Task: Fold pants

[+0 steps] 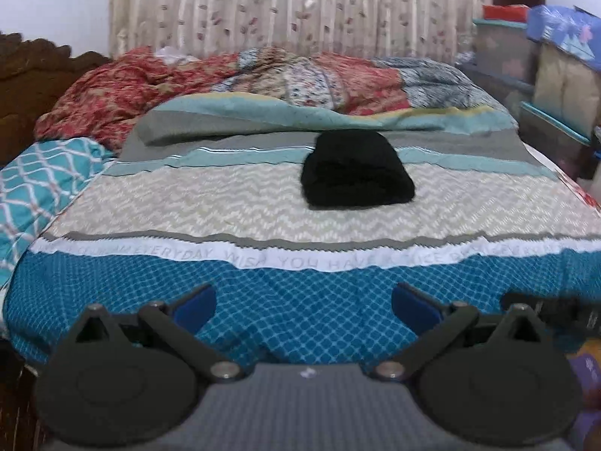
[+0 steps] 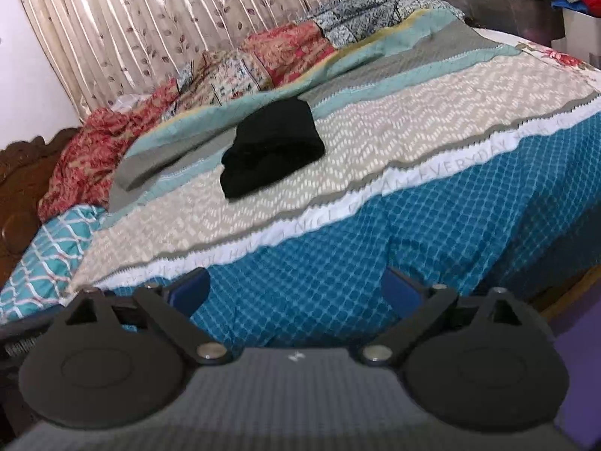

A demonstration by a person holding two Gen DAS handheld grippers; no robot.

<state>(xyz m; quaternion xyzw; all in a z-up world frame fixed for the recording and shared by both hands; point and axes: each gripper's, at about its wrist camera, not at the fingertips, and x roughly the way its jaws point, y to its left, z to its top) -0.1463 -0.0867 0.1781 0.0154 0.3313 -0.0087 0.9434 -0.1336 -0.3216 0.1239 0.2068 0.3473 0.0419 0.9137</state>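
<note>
- Item: black pants (image 1: 357,170), (image 2: 271,147), made of dark, matte fabric with no visible pattern.
- State: folded into a compact, thick, roughly rectangular bundle. Layer edges show along the near side.
- Pose: lying flat. The far end is rounded and the near edge is straighter.
- Location: on the bed, well ahead of the left claw (image 1: 303,302) and slightly right of its centreline. Well ahead of the right claw (image 2: 296,289) and slightly left of its centreline.
- Contact: apart from both claws.
</note>
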